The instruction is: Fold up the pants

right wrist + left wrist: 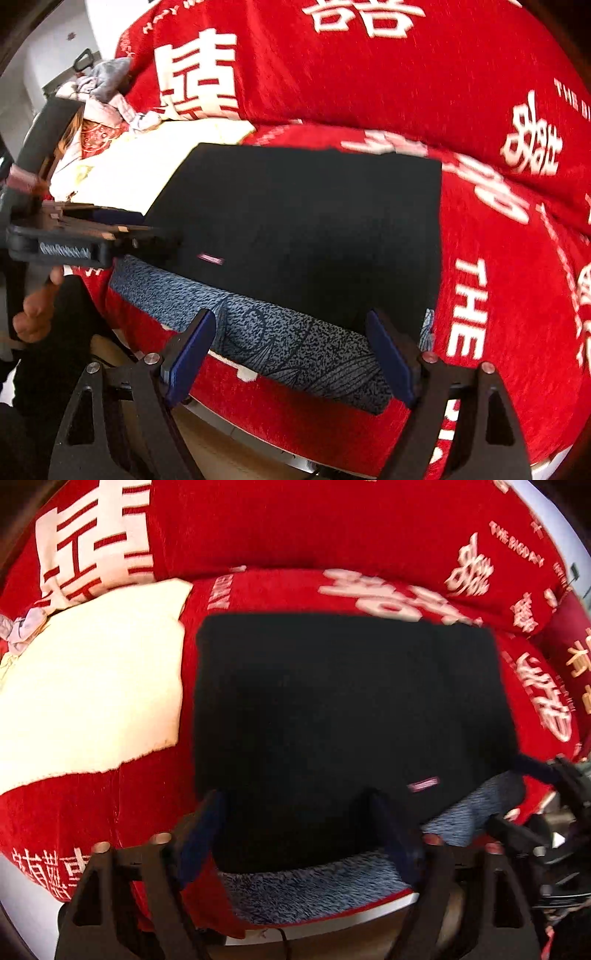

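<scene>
My left gripper (299, 834) and right gripper (291, 354) gape wide, holding nothing. Just beyond, the black pants (332, 709) lie as a flat folded rectangle on the grey-blue mat (295, 339) over the red blanket (498, 295); folding looks nearly finished.

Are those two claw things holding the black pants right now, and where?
Neither holds anything. The left gripper and right gripper are both open, jaws spread wide near the front edge of the folded black pants.
</scene>
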Tool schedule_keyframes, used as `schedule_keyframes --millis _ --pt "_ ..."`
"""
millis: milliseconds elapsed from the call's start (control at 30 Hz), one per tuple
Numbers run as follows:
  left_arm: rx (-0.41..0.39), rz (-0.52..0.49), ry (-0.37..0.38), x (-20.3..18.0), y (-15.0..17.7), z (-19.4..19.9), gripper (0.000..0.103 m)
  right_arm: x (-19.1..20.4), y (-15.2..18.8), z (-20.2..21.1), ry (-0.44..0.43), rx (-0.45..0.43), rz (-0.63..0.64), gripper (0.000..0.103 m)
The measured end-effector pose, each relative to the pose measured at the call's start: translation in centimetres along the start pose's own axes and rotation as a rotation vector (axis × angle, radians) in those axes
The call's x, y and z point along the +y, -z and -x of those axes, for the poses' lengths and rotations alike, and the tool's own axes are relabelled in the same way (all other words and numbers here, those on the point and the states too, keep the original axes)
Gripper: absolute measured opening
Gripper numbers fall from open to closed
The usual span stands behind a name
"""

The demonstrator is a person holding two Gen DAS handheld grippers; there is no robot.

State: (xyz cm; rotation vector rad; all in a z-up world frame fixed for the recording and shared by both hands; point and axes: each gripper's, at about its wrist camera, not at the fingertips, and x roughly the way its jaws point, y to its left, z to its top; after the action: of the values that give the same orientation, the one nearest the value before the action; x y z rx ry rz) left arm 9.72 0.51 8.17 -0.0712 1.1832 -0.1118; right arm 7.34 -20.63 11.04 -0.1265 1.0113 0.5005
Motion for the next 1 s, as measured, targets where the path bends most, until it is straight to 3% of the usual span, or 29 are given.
schedule_keyframes --millis 33,133,333,467,633,833,1000 --pt "-0.007 0.022 -0.010 0.3 0.1 -0.3 0.103 0.1 0.2 0.0 0.004 -0.005 0.003 0.086" --pt "0.006 0.065 0.032 1.1 0.3 -0.6 0.103 0.2 0.3 -0.1 0.003 -0.009 0.016 0.088" --pt "-0.009 0.028 0.000 0.5 0.2 0.4 0.103 0.4 -0.2 0.9 -0.008 -0.003 0.020 0.089" --pt "-0.059 0.007 -0.007 0.3 -1.0 2.0 0.103 -0.2 -2.5 2.9 -0.022 -0.075 0.026 0.089" --pt "-0.082 0.024 -0.042 1.0 -3.8 2.1 0.103 -1.4 -6.2 2.3 0.005 -0.106 0.024 0.089" --pt "-0.046 0.138 -0.070 3.7 -7.7 0.0 0.103 -3.0 -9.9 -1.2 0.014 -0.062 0.003 0.089" --pt "0.048 0.206 -0.132 5.7 -9.7 -3.9 0.103 -4.2 -10.9 -4.6 0.020 0.004 -0.018 0.089"
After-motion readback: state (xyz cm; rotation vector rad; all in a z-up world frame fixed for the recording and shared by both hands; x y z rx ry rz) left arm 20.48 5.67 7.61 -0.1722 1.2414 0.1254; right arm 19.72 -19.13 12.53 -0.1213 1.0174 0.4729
